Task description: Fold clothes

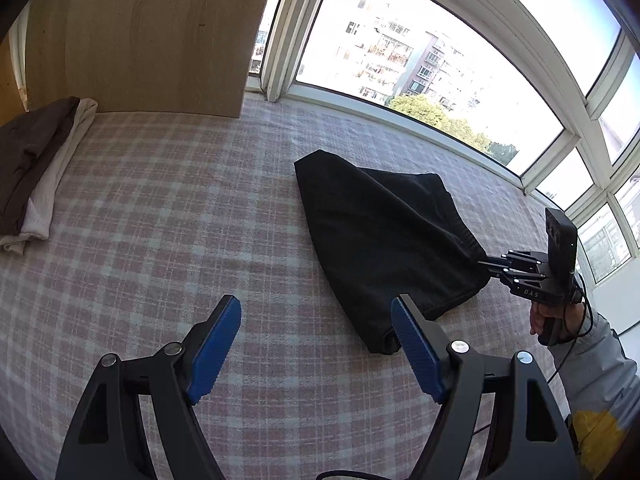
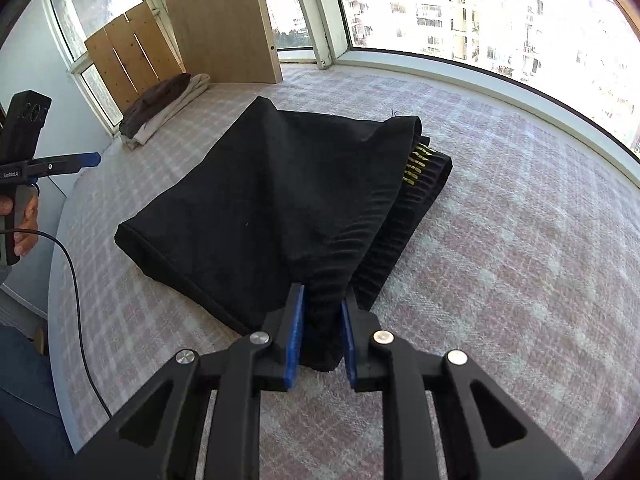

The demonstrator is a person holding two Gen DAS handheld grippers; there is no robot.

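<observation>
- The black garment point(image 2: 272, 200) was lying on a pink-and-white checked bed cover point(image 2: 520, 240), roughly in the middle of it, below the big window point(image 1: 420, 60).
- It looked already folded over at least once: thick soft fabric, a neat straight edge on the near-left side, and a ribbed band with a row of small yellow marks showing at the far right.
- One corner was bunched up and pulled to a point toward the right gripper point(image 2: 322, 320), so the cloth rose off the cover there instead of lying flat.
- The right gripper was clamped on that bunched corner, with the blue pads point(image 2: 294, 340) pressed into the fabric from both sides and only the cloth's thickness between them.
- The left gripper point(image 1: 316, 344) was spread wide and held nothing; it hung over the cover, with one pad just beside the garment's near corner. Couldn't tell if it was touching.
- A folded brown and cream pile point(image 1: 36, 168) sat well off to the side, by a wooden board point(image 1: 152, 32).
</observation>
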